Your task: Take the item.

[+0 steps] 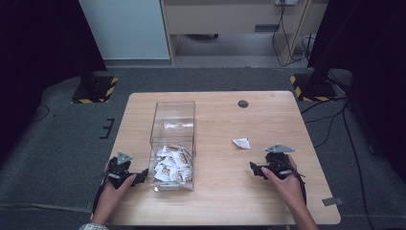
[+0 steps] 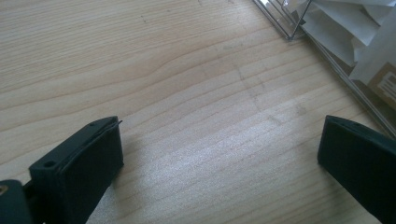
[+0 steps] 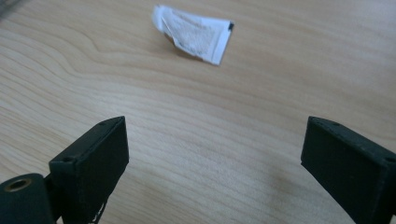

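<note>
Both sets of jaws wide and empty, left gripper (image 1: 125,173) low beside the clear box (image 1: 173,125) heaped with sachets (image 1: 172,165), right gripper (image 1: 273,167) lower right below one stray sachet (image 1: 242,143) mid-table (image 1: 268,115), presumably next to go in.

A light wooden table (image 1: 225,201) stands on grey floor (image 1: 62,143). On it sits a clear plastic box (image 1: 173,115) with small white packets (image 1: 173,164) inside. One single white packet (image 1: 242,143) lies apart, to its right.
</note>
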